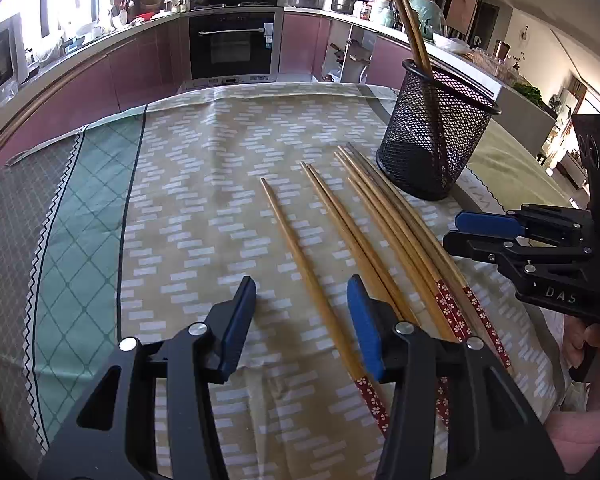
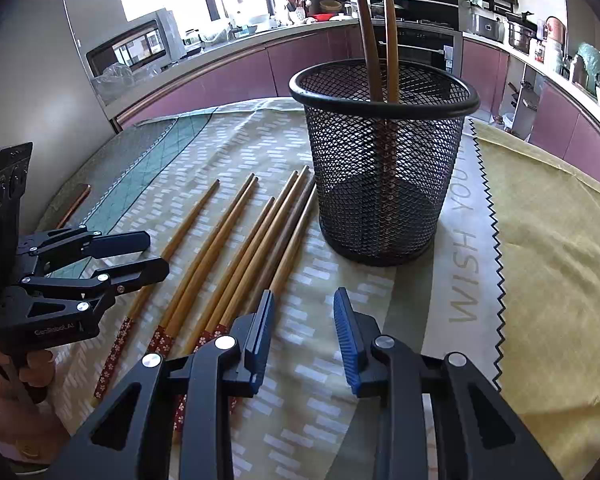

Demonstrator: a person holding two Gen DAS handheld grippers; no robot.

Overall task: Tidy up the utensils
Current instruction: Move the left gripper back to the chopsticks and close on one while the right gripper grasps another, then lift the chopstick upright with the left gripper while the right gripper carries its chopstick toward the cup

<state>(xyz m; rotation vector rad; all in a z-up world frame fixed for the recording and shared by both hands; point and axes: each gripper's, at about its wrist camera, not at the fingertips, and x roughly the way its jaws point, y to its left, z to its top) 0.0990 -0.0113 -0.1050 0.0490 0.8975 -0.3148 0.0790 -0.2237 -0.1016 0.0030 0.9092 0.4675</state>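
Observation:
Several wooden chopsticks [image 1: 380,232] with red flowered ends lie side by side on the tablecloth, tips toward a black mesh cup [image 1: 436,136]. Two chopsticks [image 2: 388,40] stand in the cup [image 2: 384,168]. My left gripper [image 1: 302,320] is open low over the cloth, and the leftmost single chopstick [image 1: 296,252] runs between its blue pads without being pressed. My right gripper [image 2: 304,336] is open over bare cloth just right of the chopsticks [image 2: 236,248], in front of the cup. Each gripper shows in the other view: right gripper [image 1: 454,230], left gripper [image 2: 148,254].
A patterned tablecloth [image 1: 180,200] covers the table, with a yellow cloth [image 2: 540,240] to the right of the cup. A hand [image 2: 32,364] holds the left gripper's handle. Kitchen counters and an oven [image 1: 232,44] stand beyond the far table edge.

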